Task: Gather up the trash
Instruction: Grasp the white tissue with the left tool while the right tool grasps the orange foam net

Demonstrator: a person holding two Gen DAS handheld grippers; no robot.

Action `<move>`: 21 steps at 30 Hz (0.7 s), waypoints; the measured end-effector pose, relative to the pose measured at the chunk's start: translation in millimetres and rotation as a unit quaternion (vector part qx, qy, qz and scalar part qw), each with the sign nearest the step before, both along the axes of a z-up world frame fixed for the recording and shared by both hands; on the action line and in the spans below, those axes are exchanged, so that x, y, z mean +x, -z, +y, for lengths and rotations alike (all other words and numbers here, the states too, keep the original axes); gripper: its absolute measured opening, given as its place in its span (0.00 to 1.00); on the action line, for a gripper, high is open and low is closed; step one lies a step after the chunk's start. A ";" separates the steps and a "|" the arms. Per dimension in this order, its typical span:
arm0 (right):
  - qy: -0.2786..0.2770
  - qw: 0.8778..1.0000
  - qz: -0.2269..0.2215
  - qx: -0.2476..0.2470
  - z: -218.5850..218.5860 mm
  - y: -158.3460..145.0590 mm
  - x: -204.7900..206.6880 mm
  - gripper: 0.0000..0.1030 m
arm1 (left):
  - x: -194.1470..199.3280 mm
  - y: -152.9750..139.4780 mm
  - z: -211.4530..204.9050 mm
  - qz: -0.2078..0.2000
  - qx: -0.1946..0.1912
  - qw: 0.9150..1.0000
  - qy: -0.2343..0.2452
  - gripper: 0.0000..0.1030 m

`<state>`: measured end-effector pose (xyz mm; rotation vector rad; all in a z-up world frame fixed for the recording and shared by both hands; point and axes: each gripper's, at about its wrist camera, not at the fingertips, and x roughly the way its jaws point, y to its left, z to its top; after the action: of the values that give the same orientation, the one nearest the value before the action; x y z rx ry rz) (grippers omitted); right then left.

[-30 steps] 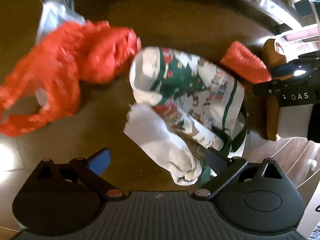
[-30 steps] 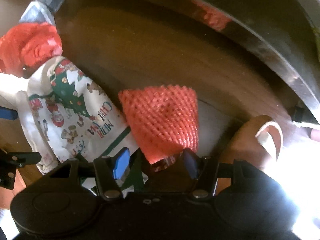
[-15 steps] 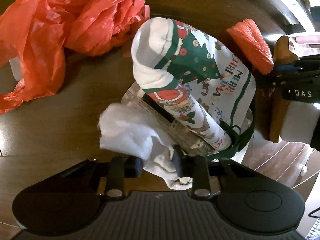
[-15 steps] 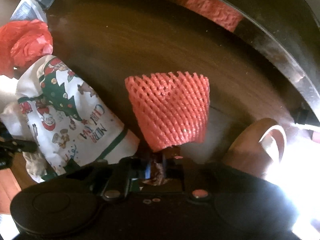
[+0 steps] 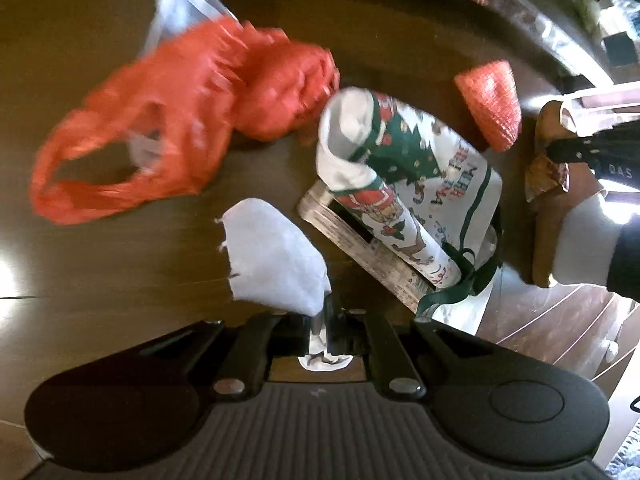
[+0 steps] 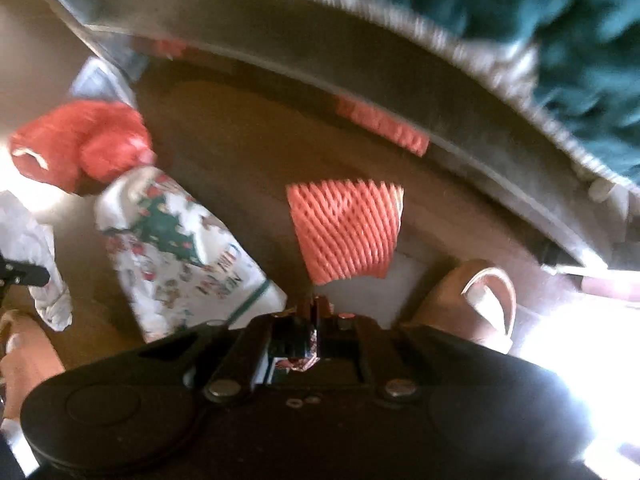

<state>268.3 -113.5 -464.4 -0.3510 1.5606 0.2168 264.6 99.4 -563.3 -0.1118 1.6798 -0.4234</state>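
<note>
Left claw (image 5: 326, 320) clamps a white tissue (image 5: 276, 256); right claw (image 6: 316, 312) clamps an orange foam net (image 6: 346, 232). Both hang above the dark wooden table (image 5: 120, 240), beside a Christmas bag (image 5: 420, 184).

Left wrist view: tissue (image 5: 276, 256) nearest, pinched in the left gripper (image 5: 326, 330). Plastic bag (image 5: 176, 120) behind it, to the left, on the table (image 5: 100, 264). Printed bag (image 5: 416, 184) right of the tissue, touching the plastic bag's right end; flat packet (image 5: 360, 248) under its near edge. Foam net (image 5: 490, 104) behind and right of the printed bag.

Right wrist view: foam net (image 6: 346, 232) directly ahead, pinched in the right gripper (image 6: 316, 312); printed bag (image 6: 184, 252) to its left.
</note>
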 end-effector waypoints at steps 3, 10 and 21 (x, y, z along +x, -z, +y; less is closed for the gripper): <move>-0.004 1.000 -0.021 0.023 0.9 -19.6 -0.3 0.03 | -1.6 -23.2 10.6 -0.021 0.004 1.000 -0.006 0.06; 0.024 0.998 -0.038 0.046 -9.2 -14.6 23.6 0.45 | -7.3 -60.5 28.3 -0.060 0.010 0.998 -0.015 0.06; 0.032 0.999 -0.023 0.006 -15.5 62.2 50.5 0.46 | -17.2 -30.7 24.4 -0.036 0.007 0.999 -0.038 0.06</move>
<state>318.9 -129.0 -526.6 -0.2958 1.5216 0.1670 247.4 123.8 -532.6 -0.1475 1.6016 -0.3547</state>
